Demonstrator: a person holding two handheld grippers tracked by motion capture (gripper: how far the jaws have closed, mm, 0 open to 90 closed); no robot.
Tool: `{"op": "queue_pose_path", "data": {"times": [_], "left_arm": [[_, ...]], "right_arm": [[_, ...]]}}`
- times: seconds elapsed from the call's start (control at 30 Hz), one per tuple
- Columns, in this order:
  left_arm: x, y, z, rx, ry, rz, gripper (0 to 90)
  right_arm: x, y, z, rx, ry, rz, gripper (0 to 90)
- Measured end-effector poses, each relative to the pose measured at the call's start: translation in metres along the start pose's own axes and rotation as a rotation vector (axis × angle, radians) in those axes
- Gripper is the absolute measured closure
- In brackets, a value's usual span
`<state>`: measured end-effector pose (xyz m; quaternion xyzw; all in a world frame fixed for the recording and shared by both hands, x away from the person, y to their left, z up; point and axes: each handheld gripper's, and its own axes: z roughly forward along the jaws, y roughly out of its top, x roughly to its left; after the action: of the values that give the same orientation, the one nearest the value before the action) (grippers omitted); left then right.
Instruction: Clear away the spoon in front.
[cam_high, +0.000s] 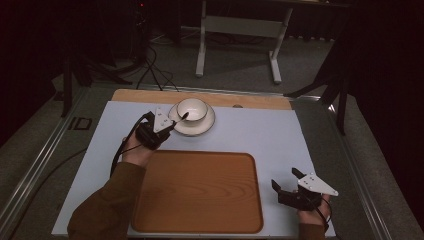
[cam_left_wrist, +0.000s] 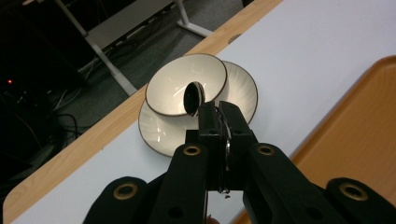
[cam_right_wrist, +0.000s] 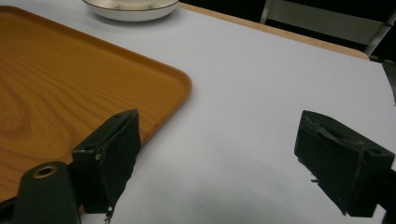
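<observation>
**Currently: left gripper clamped on spoon over bowl, right gripper idle and open**

Left gripper (cam_high: 172, 126): positioned at the far left of the table (cam_high: 280, 135), just beyond the far left corner of the wooden tray (cam_high: 200, 192). In the left gripper view, the jaws are closed together on the thin metal handle of a spoon (cam_left_wrist: 193, 97). The spoon head sits inside the bowl (cam_left_wrist: 187, 84), its dark concave face turned toward the camera. From the high view, the spoon (cam_high: 183, 118) extends from the jaw tips over the near rim of the bowl (cam_high: 192, 109).

Bowl and plate: the white, dark-rimmed bowl stands upright on a white plate (cam_high: 192, 121) with a matching dark rim. Both sit near the far edge of the table, beyond the tray and apart from it. In the left gripper view, the plate (cam_left_wrist: 243, 88) shows around and beneath the bowl.

Right gripper (cam_high: 287, 180): held at the near right of the table, just beside the right edge of the tray. In the right gripper view, the two jaws stand wide apart with nothing between them; bare white table surface (cam_right_wrist: 261, 93) shows in the gap. The rounded corner of the tray (cam_right_wrist: 70, 84) lies to the left of the jaws, and the plate (cam_right_wrist: 133, 11) is at the top edge.

Tray: the wooden surface carries no objects.
</observation>
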<state>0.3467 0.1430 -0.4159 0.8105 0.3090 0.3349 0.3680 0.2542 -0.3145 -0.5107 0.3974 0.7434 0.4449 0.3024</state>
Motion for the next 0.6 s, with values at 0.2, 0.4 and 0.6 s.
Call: {"op": "queue_pose_path", "data": {"times": [0.2, 0.4, 0.6], "left_arm": [[0.0, -0.013, -0.008, 0.003, 0.002, -0.02, 88.7], [-0.002, -0.024, -0.017, 0.008, 0.007, -0.026, 88.7], [-0.004, -0.033, -0.027, 0.015, 0.013, -0.025, 88.8]], "right_arm": [[0.0, 0.0, 0.0, 0.002, 0.001, -0.002, 14.2], [0.0, 0.0, 0.0, 0.0, -0.001, 0.0, 14.2], [0.0, 0.0, 0.0, 0.0, 0.0, 0.0, 14.2]]}}
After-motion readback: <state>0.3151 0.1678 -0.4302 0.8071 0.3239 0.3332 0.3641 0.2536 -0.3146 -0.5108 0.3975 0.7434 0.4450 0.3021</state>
